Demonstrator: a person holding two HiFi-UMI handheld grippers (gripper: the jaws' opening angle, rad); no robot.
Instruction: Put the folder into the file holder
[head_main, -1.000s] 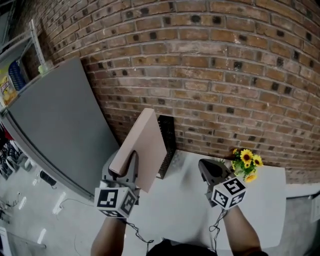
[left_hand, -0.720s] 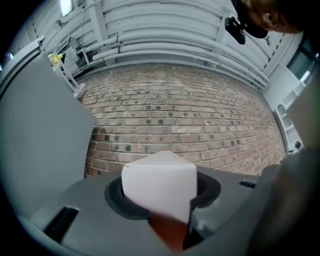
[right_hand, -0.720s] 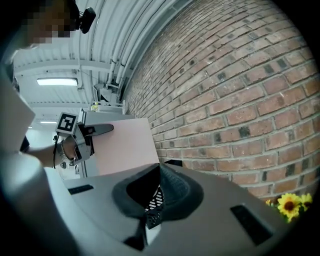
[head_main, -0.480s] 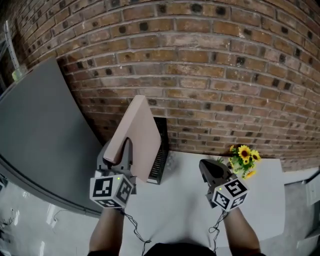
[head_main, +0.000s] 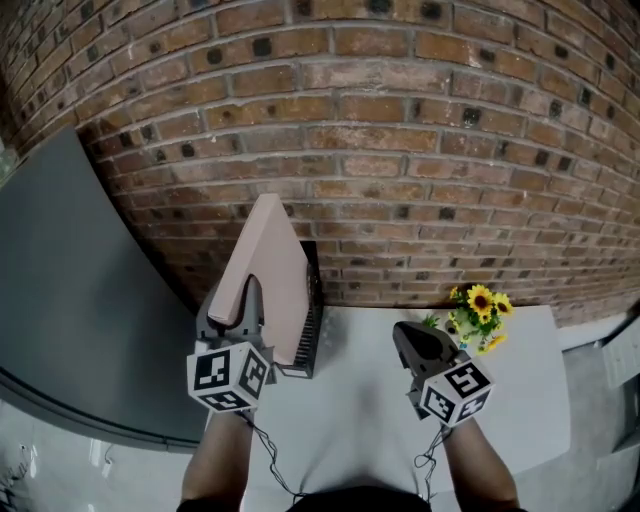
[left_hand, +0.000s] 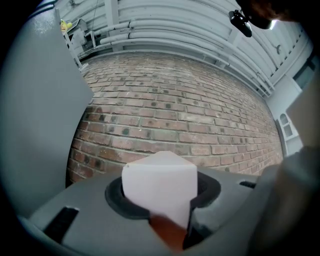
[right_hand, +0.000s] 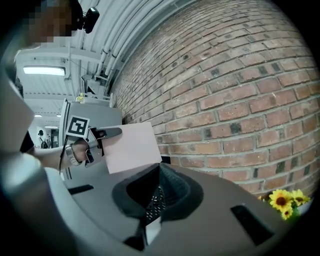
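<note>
A pale pink folder (head_main: 268, 275) stands on edge above the table, held from below by my left gripper (head_main: 245, 305), which is shut on its near corner. In the left gripper view the folder (left_hand: 160, 182) fills the gap between the jaws of the left gripper (left_hand: 164, 200). The black mesh file holder (head_main: 310, 335) stands against the brick wall, just right of the folder and partly behind it. My right gripper (head_main: 418, 345) hovers over the table to the right, shut and empty. In the right gripper view the folder (right_hand: 131, 146) and the holder's mesh (right_hand: 156, 200) lie beyond the right gripper (right_hand: 157, 172).
A small bunch of yellow flowers (head_main: 478, 312) sits at the back right of the white table (head_main: 350, 410). A brick wall (head_main: 400, 150) closes the back. A tall grey panel (head_main: 70, 310) stands to the left of the table.
The view has swung right. My left gripper has brought the upright folder closer to the wall, so it now overlaps the file holder's left side. The right gripper has barely moved.
</note>
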